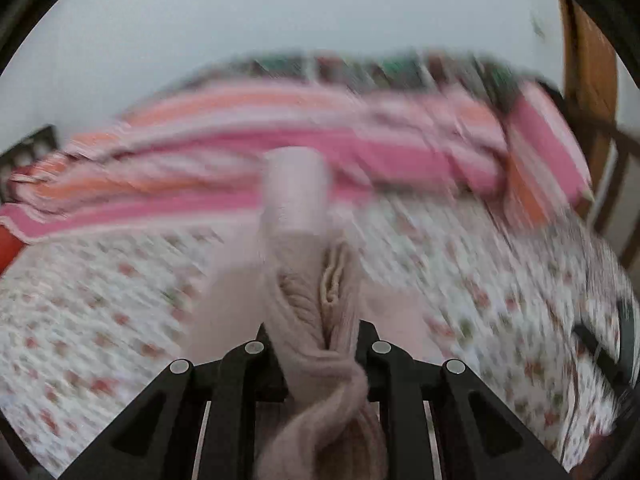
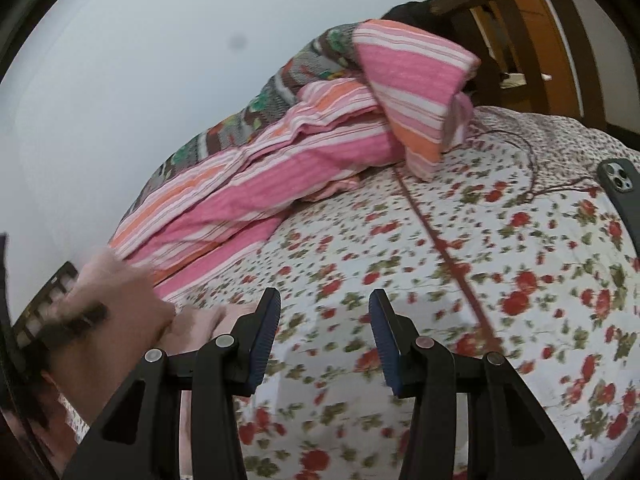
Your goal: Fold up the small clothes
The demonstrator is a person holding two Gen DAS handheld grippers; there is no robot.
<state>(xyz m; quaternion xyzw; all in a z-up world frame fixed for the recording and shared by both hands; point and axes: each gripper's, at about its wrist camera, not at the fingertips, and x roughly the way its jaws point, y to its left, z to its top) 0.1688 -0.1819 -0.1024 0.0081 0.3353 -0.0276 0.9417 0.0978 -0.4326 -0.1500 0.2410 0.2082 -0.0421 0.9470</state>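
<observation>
Pink garment (image 1: 316,312) pinched in left claw (image 1: 318,344); right claw (image 2: 325,312) gaping.

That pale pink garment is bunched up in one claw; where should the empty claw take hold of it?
A judgement: the loose end of the pink garment beyond the left gripper. It sits left of the open right gripper, so approach from its right.

Soft, even light; the left wrist view is heavily motion-blurred, the right sharper, both with dark fisheye-bent corners.
</observation>
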